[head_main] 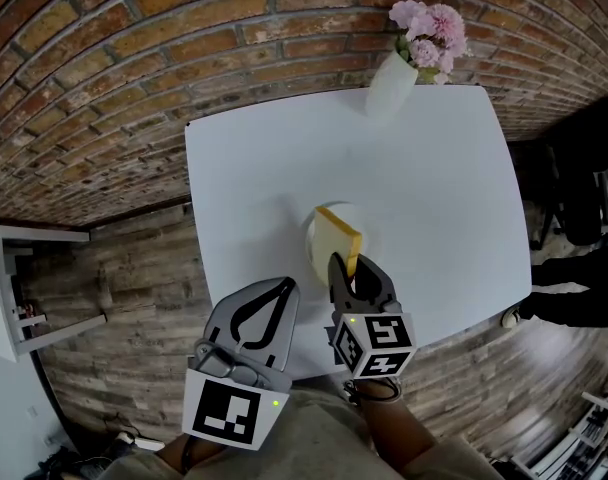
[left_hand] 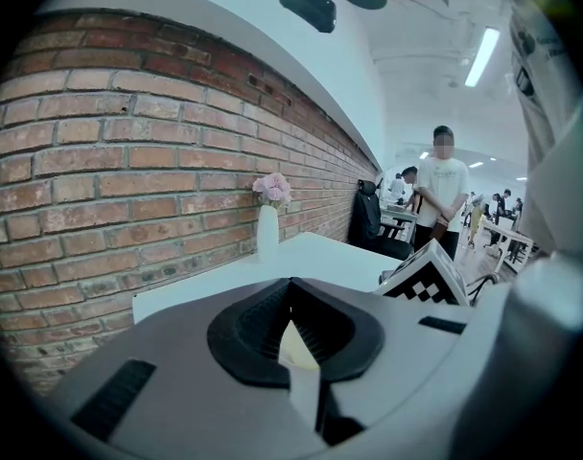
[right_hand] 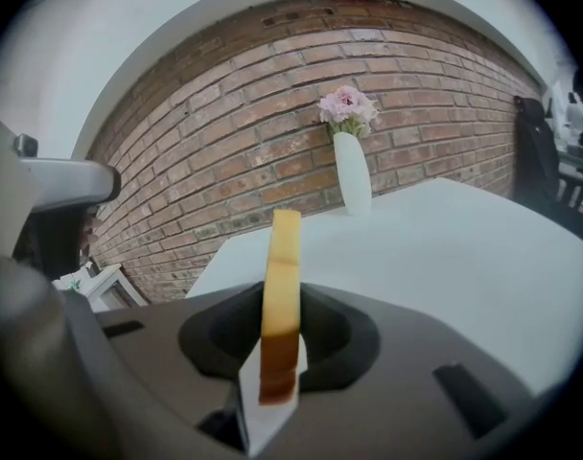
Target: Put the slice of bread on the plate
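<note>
The slice of bread, pale with a golden-brown crust, stands on edge over the white plate near the table's front. My right gripper is shut on its near end. In the right gripper view the slice of bread rises edge-on between the dark pads. My left gripper hangs to the left of the plate at the table's front edge, its tips together and nothing held. In the left gripper view the left gripper shows its jaws meeting at the tip.
A white vase with pink flowers stands at the back right of the white table, against the brick wall. A white shelf is on the floor at left. People stand past the table in the left gripper view.
</note>
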The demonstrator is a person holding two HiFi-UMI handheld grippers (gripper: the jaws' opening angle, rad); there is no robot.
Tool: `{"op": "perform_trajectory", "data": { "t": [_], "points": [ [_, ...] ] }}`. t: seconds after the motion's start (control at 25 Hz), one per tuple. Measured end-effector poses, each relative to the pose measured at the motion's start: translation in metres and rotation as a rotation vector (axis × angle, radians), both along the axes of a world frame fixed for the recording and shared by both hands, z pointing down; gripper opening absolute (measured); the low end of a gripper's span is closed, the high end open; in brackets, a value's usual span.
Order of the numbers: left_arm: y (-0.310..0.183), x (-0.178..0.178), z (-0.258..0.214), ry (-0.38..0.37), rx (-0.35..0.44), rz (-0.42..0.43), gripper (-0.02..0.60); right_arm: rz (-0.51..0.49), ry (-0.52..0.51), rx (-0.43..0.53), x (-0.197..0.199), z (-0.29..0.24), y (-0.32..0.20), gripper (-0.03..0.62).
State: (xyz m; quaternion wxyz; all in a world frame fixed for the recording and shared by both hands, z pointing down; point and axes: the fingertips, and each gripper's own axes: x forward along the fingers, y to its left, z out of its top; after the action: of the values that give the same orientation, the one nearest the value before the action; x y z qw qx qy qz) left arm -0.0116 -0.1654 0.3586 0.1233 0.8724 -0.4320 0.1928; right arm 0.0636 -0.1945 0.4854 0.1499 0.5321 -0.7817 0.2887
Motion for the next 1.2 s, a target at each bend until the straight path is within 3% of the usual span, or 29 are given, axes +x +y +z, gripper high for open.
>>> {"op": "perform_trajectory", "data": {
  "t": [0.92,1.2],
  "points": [
    [-0.008,0.006,0.017,-0.004,-0.036,0.016,0.009,0.031,-0.063,0.015,0.015,0.012,-0.016,0.104],
    [-0.008,0.014,0.019,-0.002,-0.033,0.038,0.009,0.078,-0.132,0.017,0.025,0.017,-0.011,0.109]
  ]
}}
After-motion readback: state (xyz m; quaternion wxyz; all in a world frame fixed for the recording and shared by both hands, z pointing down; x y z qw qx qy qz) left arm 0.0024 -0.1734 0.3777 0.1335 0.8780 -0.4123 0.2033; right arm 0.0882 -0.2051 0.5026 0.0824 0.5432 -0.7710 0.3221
